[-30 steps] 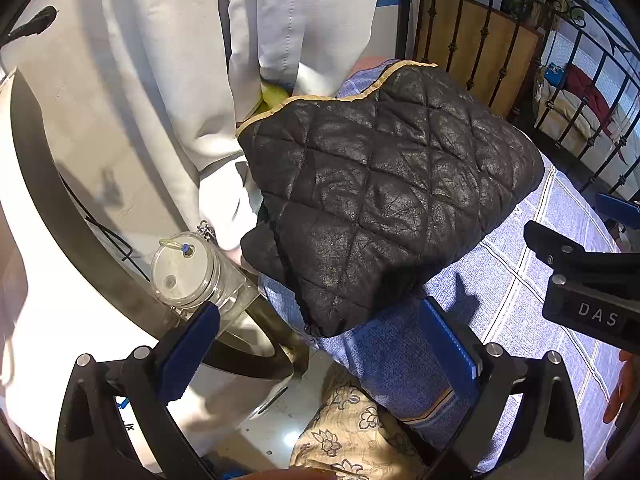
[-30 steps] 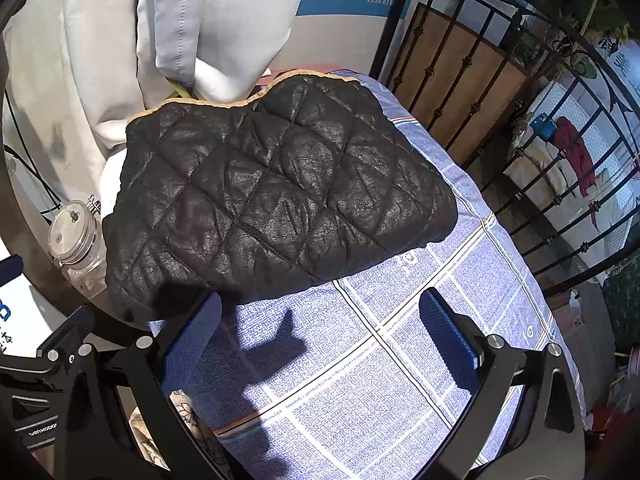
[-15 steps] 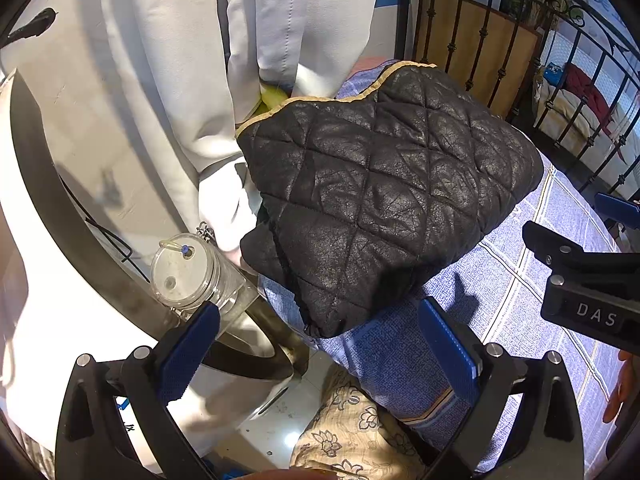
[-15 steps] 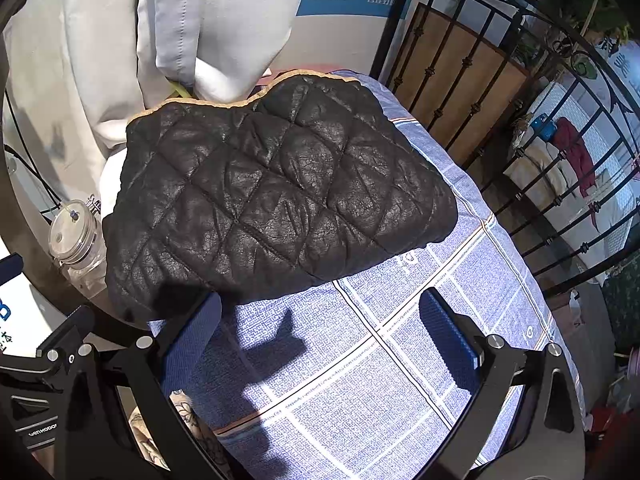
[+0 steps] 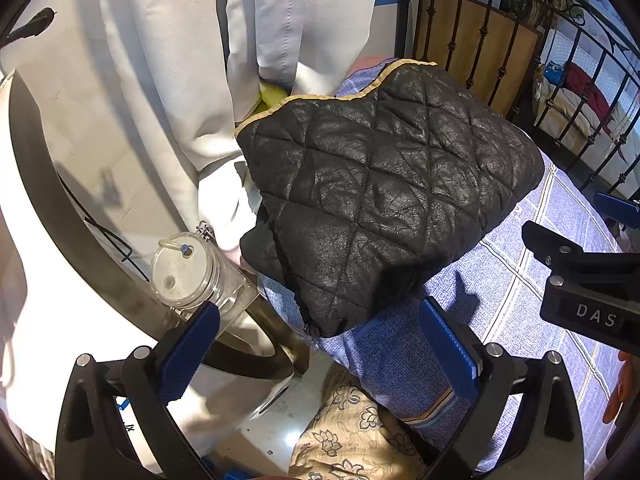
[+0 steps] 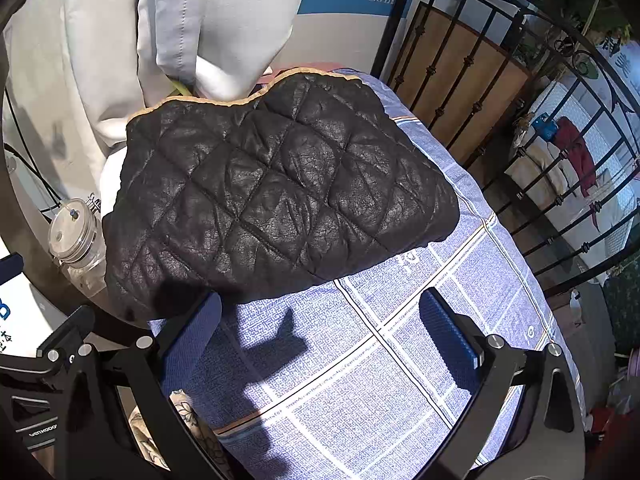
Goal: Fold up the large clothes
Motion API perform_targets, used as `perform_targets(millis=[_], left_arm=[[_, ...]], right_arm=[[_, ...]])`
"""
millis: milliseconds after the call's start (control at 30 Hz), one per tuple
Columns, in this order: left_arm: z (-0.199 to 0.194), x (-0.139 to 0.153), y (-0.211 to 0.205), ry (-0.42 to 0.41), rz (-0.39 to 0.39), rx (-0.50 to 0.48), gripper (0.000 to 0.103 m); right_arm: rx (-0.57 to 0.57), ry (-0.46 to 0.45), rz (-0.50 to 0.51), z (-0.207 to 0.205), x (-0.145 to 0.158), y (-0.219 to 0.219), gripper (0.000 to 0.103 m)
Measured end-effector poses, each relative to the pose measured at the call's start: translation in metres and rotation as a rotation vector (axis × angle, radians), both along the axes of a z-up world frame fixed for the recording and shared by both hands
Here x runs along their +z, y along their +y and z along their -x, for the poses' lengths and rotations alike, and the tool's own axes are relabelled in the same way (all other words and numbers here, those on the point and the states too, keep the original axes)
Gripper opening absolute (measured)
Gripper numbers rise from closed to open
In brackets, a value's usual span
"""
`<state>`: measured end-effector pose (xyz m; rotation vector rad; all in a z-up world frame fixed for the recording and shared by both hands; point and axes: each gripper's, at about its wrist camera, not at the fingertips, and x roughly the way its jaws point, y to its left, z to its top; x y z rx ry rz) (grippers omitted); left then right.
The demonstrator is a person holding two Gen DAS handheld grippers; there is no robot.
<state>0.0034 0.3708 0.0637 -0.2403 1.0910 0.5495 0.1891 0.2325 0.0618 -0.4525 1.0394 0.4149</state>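
Left hand-held gripper (image 5: 316,344) and right hand-held gripper (image 6: 320,336) hover released, empty, fold apparently complete. Beyond, at 12 o'clock, black quilted jacket (image 6: 272,200) lies bundled on blue checked bed sheet (image 6: 400,340), near edge at 10 o'clock beside glass jar (image 5: 188,268).

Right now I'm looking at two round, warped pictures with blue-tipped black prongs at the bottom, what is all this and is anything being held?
There is no robot here. A person holds a hand tool with two fingers in each hand, and a wide-angle camera on each tool looks out along its fingers. One picture comes from the left gripper, the other from the right gripper. Both are open and hold nothing. Ahead lies a black quilted jacket, folded into a bundle, on a blue checked sheet. A clear jar stands beside it, with white fabric hanging behind. In the left picture, the black part at the right edge is the other tool.
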Motion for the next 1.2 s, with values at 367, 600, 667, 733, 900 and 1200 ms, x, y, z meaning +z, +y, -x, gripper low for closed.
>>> perform_targets(millis=[367,600,667,733,900,1200], left_arm=[[-0.0006,-0.0022,0.0030,-0.002,-0.008,0.000,0.097],[0.0009,0.0046,-0.0010,-0.050,-0.052,-0.023,0.097],[-0.0001,0.0051,-0.0010,-0.052,-0.052,-0.028,0.097],[-0.0012,0.0047,-0.0006,-0.046,-0.051,-0.025,0.097],[-0.0032,0.0002,0.0015,-0.014,-0.027,-0.025,0.097],[-0.0029,-0.0029,0.0028,-0.003,-0.016,-0.027,0.097]], right_arm=[[0.005,0.002,0.001,0.0008,-0.0011,-0.0005,0.098],[0.004,0.003,0.001,0.0004,-0.0009,-0.0002,0.098],[0.004,0.003,-0.001,0.0008,-0.0007,-0.0005,0.098],[0.005,0.003,0.000,0.0002,-0.0006,-0.0008,0.098],[0.005,0.004,0.000,0.0008,-0.0009,-0.0009,0.098],[0.006,0.004,0.002,0.0007,-0.0009,-0.0011,0.098]])
